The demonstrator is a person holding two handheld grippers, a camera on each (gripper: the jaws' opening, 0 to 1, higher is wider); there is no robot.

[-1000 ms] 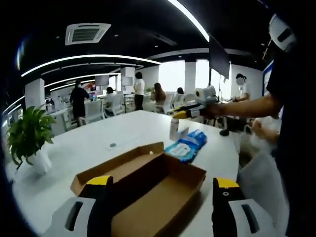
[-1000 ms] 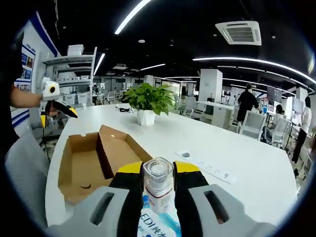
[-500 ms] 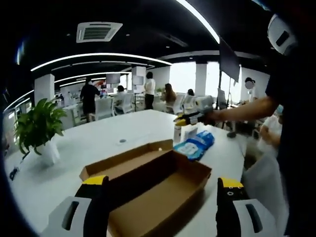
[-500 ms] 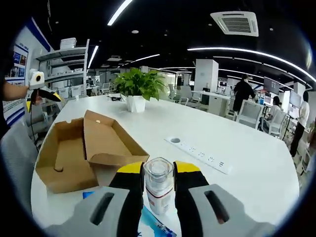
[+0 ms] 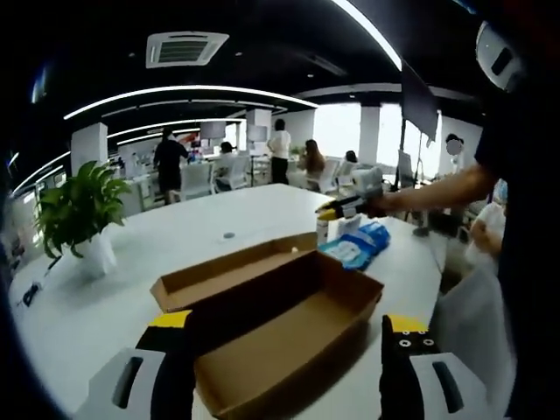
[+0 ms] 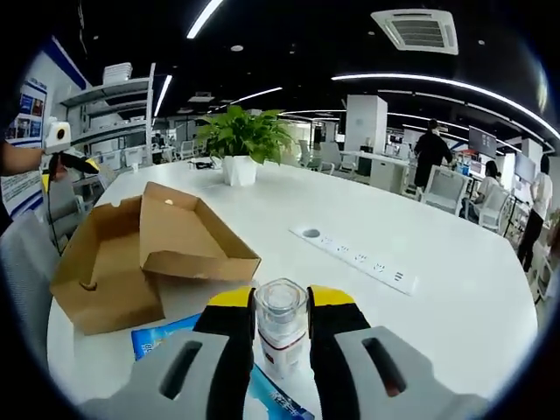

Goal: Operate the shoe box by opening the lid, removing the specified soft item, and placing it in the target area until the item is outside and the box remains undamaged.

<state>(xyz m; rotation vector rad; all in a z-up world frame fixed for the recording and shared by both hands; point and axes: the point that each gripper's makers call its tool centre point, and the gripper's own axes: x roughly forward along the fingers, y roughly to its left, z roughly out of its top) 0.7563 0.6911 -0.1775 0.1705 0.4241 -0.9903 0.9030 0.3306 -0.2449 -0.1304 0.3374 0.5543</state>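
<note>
One bottle [image 6: 281,337] clamped between right claw [image 6: 281,306] jaws.

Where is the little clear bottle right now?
In the right gripper view, the bottle sits clamped between the right gripper's jaws, above the blue packet and right of the open box.

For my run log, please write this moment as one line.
box: open, on table | right tongs: shut on bottle | blue pack: on table beside box | left tongs: open, near box
</note>
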